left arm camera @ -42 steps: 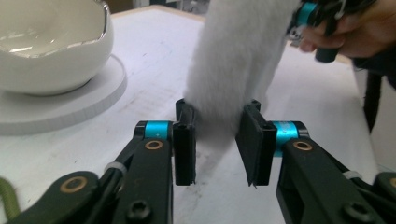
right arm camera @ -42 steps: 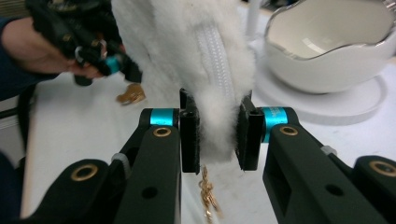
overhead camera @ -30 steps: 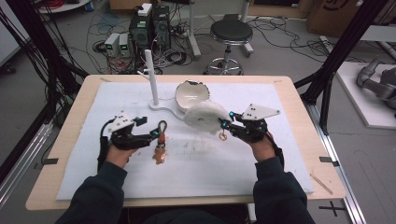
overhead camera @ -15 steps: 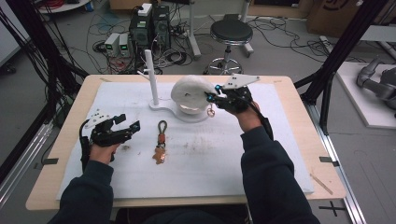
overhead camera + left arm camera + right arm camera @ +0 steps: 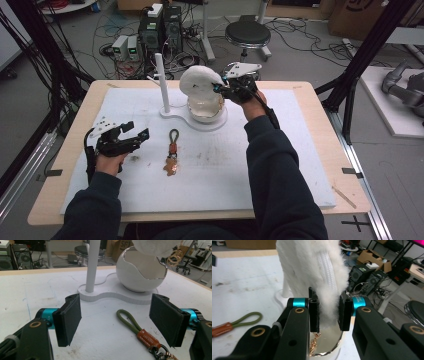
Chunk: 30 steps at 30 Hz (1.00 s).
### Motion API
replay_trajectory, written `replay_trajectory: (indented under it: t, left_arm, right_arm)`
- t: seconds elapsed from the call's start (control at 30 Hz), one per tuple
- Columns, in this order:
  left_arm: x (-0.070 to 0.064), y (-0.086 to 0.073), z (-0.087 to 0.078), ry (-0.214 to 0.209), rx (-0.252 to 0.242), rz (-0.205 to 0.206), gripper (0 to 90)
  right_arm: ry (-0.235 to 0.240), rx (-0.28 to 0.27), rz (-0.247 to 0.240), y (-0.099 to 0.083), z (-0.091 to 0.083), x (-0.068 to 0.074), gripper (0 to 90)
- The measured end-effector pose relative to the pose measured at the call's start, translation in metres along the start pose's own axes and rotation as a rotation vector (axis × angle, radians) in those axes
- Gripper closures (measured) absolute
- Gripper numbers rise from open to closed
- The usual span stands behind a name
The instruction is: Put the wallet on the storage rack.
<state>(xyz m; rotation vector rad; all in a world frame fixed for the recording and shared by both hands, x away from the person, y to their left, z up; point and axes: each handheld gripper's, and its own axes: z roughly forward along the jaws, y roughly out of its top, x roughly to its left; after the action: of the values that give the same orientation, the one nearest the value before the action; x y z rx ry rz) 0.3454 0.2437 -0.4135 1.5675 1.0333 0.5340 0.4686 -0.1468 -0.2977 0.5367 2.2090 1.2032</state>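
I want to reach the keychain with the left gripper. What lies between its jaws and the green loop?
Bare white mat, seen in the left gripper view: the open left gripper faces the keychain with nothing between.

Fluffy white plush (image 5: 312,267) – glossy white bowl (image 5: 140,277) – matt wooden table (image 5: 320,115)

White fluffy pouch (image 5: 312,272) with white braided cord (image 5: 327,270), above the white egg-shaped bowl (image 5: 141,275), gold-edged rim. Beside bowl: white post (image 5: 162,82). In front of bowl: olive-green loop keychain (image 5: 130,322), tan-brown tag. Gripper jaws black, teal collars.
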Motion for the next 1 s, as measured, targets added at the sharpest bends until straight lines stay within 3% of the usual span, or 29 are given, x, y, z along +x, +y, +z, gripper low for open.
replay_trajectory:
  t: [0.2, 0.3, 0.53, 0.57, 0.6, 0.77, 0.87, 1.0]
  left_arm:
    - [0.000, 0.000, 0.000, 0.001, 0.002, -0.004, 25.7]
    - [0.000, 0.000, 0.000, 0.000, 0.004, -0.004, 25.7]
    - [0.000, 0.000, 0.001, -0.005, 0.007, -0.005, 25.8]
    - [0.000, 0.000, 0.001, -0.006, 0.010, -0.004, 25.7]
    - [0.000, 0.000, 0.001, -0.006, 0.010, -0.004, 25.8]
    - [0.000, -0.001, 0.001, -0.008, 0.009, -0.008, 25.8]
    - [0.000, -0.001, 0.001, -0.009, 0.011, -0.007, 25.7]
    - [-0.001, -0.001, 0.002, -0.014, 0.010, -0.010, 25.8]
  right_arm:
    - [-0.031, 0.064, -0.052, -0.009, 0.009, -0.007, 76.2]
    - [-0.073, 0.134, -0.136, -0.015, 0.008, -0.006, 76.2]
    - [-0.084, 0.142, -0.178, -0.022, 0.009, -0.002, 76.3]
    - [-0.086, 0.154, -0.213, -0.021, 0.012, 0.001, 76.3]
    - [-0.086, 0.154, -0.213, -0.021, 0.012, 0.001, 76.3]
    - [-0.086, 0.243, -0.291, -0.025, 0.032, 0.016, 76.5]
    - [-0.092, 0.264, -0.320, -0.027, 0.039, 0.020, 76.5]
    - [-0.088, 0.329, -0.310, -0.032, 0.053, 0.025, 73.6]
